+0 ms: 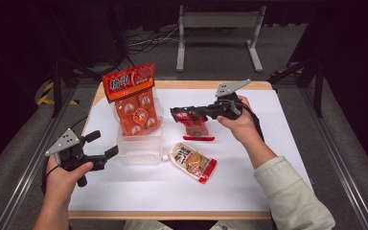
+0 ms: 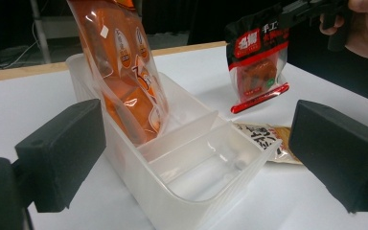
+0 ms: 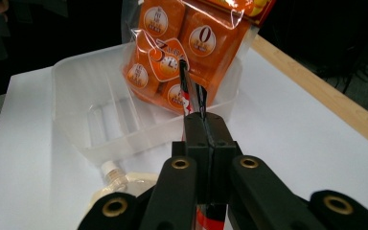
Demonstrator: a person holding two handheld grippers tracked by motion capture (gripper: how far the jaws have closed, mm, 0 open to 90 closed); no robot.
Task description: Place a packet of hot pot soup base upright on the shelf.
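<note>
Hanging from your right gripper is a small red-and-black snack packet, pinched by its top edge with the jaws pressed tight together on it. In the right gripper view the thin edge of the packet sticks out beyond the closed pads. The packet is lifted off the table, its bottom edge close above the white surface, just to the right of the clear plastic bin.

An orange bag of wrapped sweets stands upright in the far compartment of that bin, leaning a little. The near compartments, split by thin dividers, show in the left gripper view. A flat pouch with a small white spout lies on the table beside the bin's near right corner.

Your left gripper is near the left side of the bin, its jaws wide apart with nothing between them, pointing toward the bin.
</note>
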